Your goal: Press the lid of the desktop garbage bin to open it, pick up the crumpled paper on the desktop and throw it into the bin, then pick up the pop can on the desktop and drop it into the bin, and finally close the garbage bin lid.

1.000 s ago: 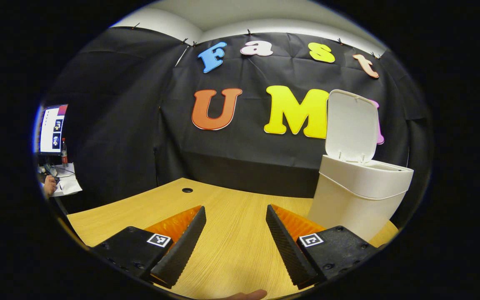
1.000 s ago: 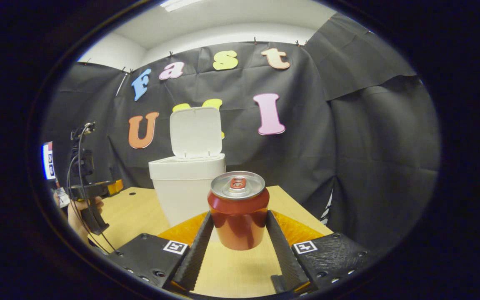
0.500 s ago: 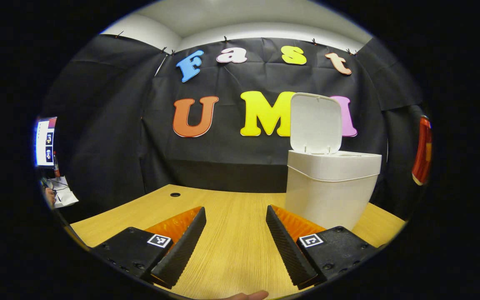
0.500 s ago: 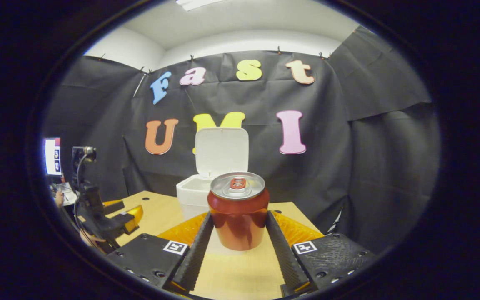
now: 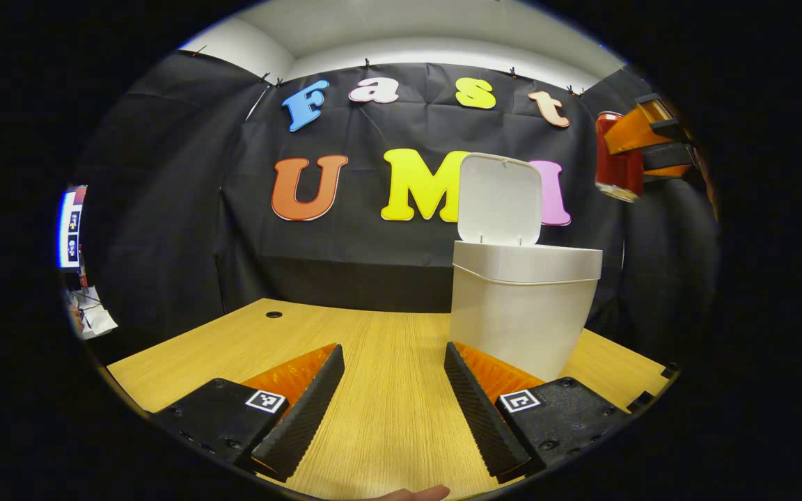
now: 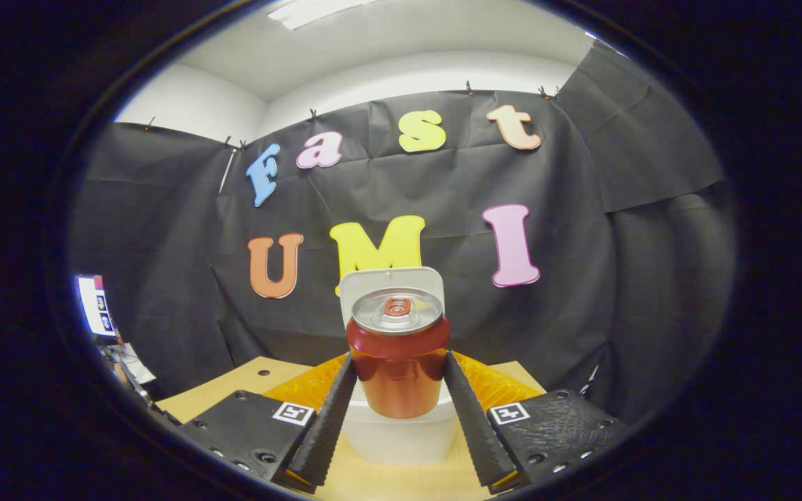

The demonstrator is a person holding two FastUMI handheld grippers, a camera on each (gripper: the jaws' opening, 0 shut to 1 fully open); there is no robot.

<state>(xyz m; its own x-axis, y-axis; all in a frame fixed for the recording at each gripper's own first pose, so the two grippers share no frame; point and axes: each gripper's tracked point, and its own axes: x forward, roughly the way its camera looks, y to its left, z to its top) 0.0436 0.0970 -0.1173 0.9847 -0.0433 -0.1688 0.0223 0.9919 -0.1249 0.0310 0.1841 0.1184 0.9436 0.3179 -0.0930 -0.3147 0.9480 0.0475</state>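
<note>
Your right tongs (image 6: 397,403) clamp the red aluminium pop can (image 6: 397,362) upright, high above the wooden worktop (image 5: 373,362), with the white plastic desktop bin (image 5: 523,306) and its raised lid (image 5: 500,198) ahead. Your left tongs (image 5: 394,403) hang wide apart, empty. The can seems short of the opening; let go now and it could strike the rim and tumble off.

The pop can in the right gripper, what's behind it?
Behind the pop can stands the white bin with its raised lid; the can covers the bin's opening, so its contents cannot be seen.
</note>
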